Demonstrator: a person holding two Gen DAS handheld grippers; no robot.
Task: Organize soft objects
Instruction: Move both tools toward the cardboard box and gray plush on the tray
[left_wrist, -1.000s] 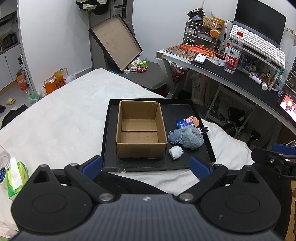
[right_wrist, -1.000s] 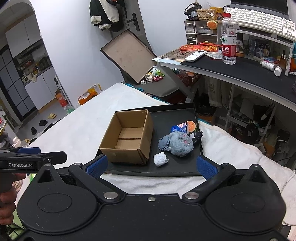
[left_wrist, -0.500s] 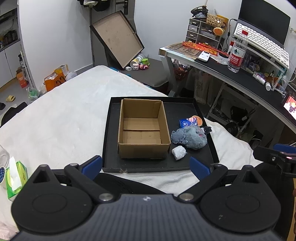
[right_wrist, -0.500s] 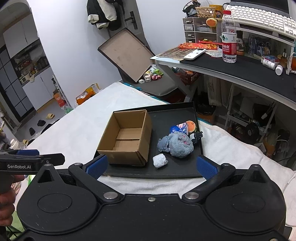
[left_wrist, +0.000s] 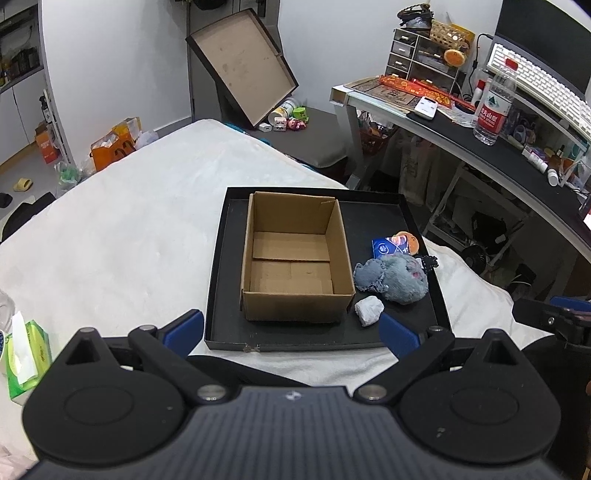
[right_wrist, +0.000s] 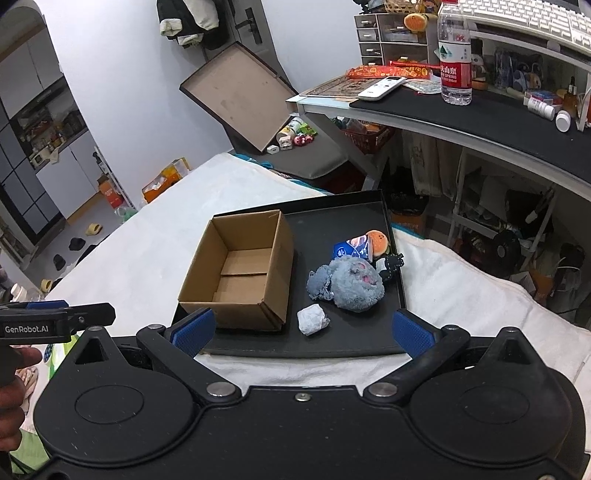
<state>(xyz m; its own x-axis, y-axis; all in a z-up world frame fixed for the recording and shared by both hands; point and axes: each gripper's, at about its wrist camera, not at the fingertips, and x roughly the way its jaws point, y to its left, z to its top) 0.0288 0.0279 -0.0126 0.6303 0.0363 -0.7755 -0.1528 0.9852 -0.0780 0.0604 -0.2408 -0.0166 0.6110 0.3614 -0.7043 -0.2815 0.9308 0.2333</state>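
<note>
An open, empty cardboard box (left_wrist: 295, 258) sits upright on the black tray (left_wrist: 218, 266). Right of it lie a grey plush (left_wrist: 397, 278), a white wad (left_wrist: 368, 311), a blue packet (left_wrist: 384, 248) and an orange plush (left_wrist: 408, 240).

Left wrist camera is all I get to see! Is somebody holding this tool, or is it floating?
Observer: Somebody is holding it. The right wrist view shows a hand wrapped around the handle of the left tool, at that picture's left edge.
Operator: Cool! I only see a bit of the other tool from the side. Is it open?
Observer: Yes. In its own view the right tool has its two blue-padded fingers spread wide apart, with nothing gripped between them.
</note>
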